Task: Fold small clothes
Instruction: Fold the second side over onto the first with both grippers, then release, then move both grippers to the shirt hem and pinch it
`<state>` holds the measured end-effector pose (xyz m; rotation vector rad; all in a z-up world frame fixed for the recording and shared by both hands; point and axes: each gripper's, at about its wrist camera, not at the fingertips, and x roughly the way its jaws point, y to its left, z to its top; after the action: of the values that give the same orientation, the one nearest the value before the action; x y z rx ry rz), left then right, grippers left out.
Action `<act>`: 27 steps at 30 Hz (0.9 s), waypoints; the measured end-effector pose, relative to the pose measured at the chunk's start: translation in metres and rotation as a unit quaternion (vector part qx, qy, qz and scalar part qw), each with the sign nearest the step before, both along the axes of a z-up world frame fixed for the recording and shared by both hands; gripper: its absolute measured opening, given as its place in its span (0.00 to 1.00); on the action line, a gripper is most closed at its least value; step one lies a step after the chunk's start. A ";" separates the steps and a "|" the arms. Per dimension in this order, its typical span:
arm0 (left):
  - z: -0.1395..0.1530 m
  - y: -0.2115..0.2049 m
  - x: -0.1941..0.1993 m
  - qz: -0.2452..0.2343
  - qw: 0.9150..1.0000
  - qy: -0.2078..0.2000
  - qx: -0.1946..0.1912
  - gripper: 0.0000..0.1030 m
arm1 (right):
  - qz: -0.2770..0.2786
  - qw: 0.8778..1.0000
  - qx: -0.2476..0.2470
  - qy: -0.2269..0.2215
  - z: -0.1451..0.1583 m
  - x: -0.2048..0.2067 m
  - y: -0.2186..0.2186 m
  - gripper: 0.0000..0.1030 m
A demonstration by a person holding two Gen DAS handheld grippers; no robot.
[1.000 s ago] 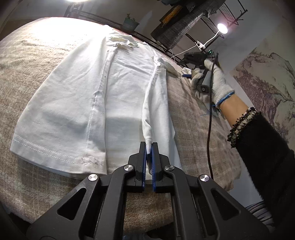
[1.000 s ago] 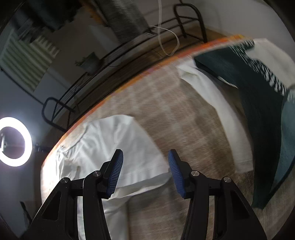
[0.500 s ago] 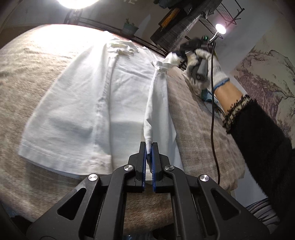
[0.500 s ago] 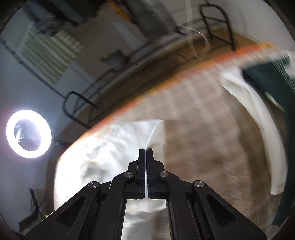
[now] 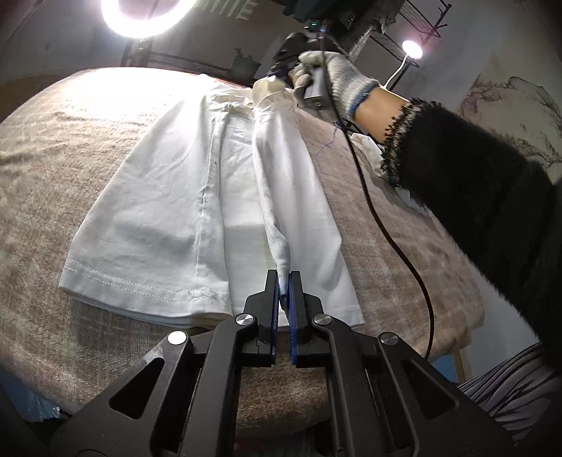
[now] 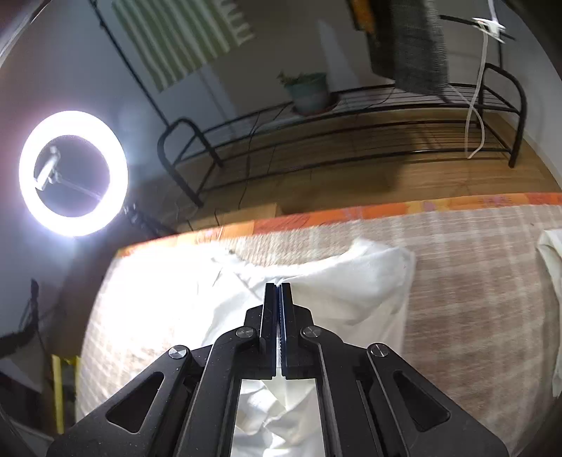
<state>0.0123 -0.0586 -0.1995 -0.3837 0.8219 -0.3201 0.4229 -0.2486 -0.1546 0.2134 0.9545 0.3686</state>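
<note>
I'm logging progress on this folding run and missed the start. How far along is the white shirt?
Done: the white shirt lies spread flat on the beige blanket. In hand: the left gripper pinches its hem edge and the right gripper pinches the far end, raising one long side strip. Left: laying that strip over, then the remaining folds. Another white garment waits aside.

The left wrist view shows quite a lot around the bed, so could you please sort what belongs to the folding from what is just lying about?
In the job:
white garment
left tongs, shut on its edge
right tongs, shut on its far end

Lying about:
ring light
potted plant
metal rack
second white cloth
</note>
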 end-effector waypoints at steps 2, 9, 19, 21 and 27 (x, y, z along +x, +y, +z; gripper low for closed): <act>-0.004 0.003 0.002 0.001 1.000 0.011 -0.003 0.03 | 0.006 1.000 -0.027 0.008 -0.009 0.002 0.010 0.00; 0.003 0.010 -0.004 0.003 1.000 0.014 -0.006 0.03 | -0.007 0.999 0.029 0.018 0.002 -0.018 -0.026 0.08; 0.033 0.041 -0.044 -0.007 1.000 0.002 -0.002 0.33 | -0.009 0.998 0.041 0.042 0.036 -0.158 -0.098 0.09; 0.041 0.057 -0.046 0.003 1.000 0.002 0.006 0.33 | 0.001 0.997 0.045 0.057 0.034 -0.195 -0.105 0.09; 0.052 0.103 -0.025 0.018 0.999 0.039 0.029 0.33 | 0.020 0.993 0.051 0.102 0.011 -0.298 -0.112 0.09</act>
<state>-0.0123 0.0447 -0.1474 -0.3588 0.8981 -0.2480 0.1252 -0.3610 -0.1435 0.3290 1.1440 0.4394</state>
